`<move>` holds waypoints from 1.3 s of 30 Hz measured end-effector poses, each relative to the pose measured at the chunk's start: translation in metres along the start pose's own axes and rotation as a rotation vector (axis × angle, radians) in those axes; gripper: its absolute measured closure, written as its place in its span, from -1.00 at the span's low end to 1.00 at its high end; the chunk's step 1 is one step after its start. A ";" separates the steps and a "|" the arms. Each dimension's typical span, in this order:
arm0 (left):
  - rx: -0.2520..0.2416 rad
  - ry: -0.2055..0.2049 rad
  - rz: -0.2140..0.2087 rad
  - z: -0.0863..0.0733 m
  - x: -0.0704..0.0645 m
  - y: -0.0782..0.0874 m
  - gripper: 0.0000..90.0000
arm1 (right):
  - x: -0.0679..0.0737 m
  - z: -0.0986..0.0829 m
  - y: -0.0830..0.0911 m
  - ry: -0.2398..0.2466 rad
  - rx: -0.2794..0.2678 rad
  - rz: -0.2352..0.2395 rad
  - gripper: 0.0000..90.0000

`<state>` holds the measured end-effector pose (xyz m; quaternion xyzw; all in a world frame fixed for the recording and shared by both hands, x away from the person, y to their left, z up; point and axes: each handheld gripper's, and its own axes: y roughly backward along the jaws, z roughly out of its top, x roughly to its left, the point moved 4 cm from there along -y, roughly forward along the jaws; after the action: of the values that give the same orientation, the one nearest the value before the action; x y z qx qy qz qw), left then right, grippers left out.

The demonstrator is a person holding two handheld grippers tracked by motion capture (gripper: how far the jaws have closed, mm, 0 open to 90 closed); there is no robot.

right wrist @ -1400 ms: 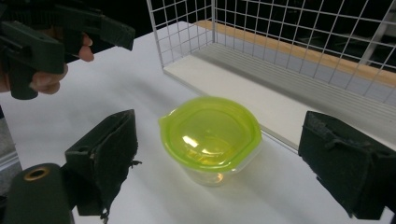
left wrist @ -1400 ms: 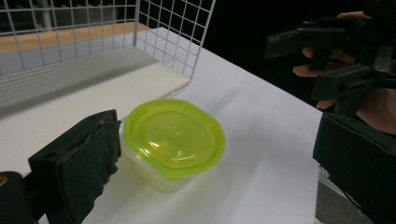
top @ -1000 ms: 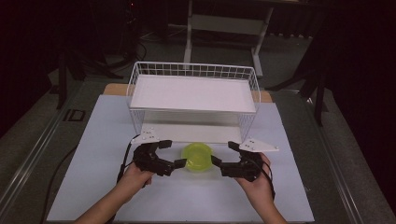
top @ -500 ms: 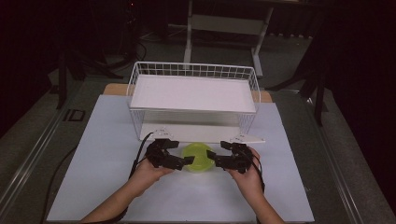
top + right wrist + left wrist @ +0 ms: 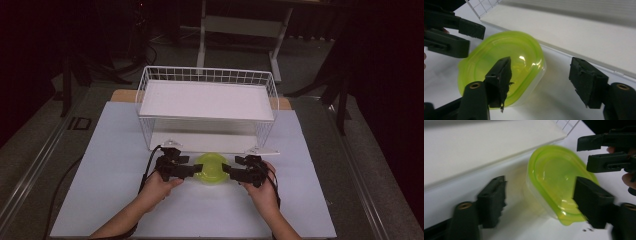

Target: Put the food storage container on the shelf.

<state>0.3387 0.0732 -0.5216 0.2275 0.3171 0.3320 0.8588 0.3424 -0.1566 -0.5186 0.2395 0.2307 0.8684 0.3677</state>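
High view first: the white-covered counter [image 5: 100, 150] spreads wide, and on its far half stands the white wire basket [image 5: 207, 107], a flat white shelf across its top and a white base board beneath. Just in front of that basket, at the near edge of its base, sits the lime-green lidded container [image 5: 211, 168], right between both hands. It rests on the counter, not inside the basket.

Now the tools. The left gripper [image 5: 192, 169] comes in at the container's left side, the right gripper [image 5: 227, 171] at its right, each held low and pointing inward. From the left gripper view, the jaws are spread wide, one passing in front of the green lid's [image 5: 554, 177] near edge, the other well off it toward the base board; nothing is pinched. From the right gripper view, same story: the jaws stand apart, one in front of the lid [image 5: 509, 62], the other out over bare white surface.

So where does that leave the job? My read: the approach is made, both tools flank the container, but no grip is taken and it is not lifted. Closing on it and carrying it off, perhaps to the basket, all looks yet to do.
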 end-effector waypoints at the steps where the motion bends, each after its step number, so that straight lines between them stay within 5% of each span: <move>1: 0.008 0.008 -0.012 -0.001 0.001 -0.001 -0.26 | -0.001 -0.001 -0.001 -0.004 0.001 -0.001 -0.21; 7: 0.023 0.032 -0.024 -0.007 0.001 -0.005 0.04 | -0.003 -0.006 -0.002 -0.036 0.026 0.010 -0.07; 11: 0.029 0.009 -0.029 -0.006 -0.002 -0.004 0.26 | -0.002 -0.007 -0.003 -0.042 0.029 0.016 -0.05; 18: 0.037 -0.001 -0.033 -0.008 -0.008 -0.002 0.39 | 0.003 -0.009 0.000 -0.045 0.034 0.042 0.23; 22: 0.047 0.009 -0.048 -0.008 -0.011 -0.001 0.43 | 0.004 -0.010 0.002 -0.091 0.049 0.075 0.41; 27: 0.047 -0.002 -0.079 -0.012 -0.018 0.002 0.50 | 0.008 -0.011 0.006 -0.066 0.059 0.056 0.54; 35: 0.031 0.009 -0.086 -0.020 -0.023 0.008 0.70 | 0.015 -0.018 0.016 -0.076 0.065 0.105 0.63; 37: 0.046 -0.032 -0.051 -0.024 -0.024 0.008 0.81 | 0.020 -0.019 0.020 -0.092 0.060 0.118 0.77; 39: 0.050 -0.028 -0.056 -0.028 -0.024 0.008 0.81 | 0.024 -0.020 0.021 -0.050 0.061 0.080 0.79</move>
<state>0.3018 0.0668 -0.5272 0.2444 0.3195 0.2969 0.8661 0.3048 -0.1559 -0.5159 0.2814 0.2378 0.8688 0.3309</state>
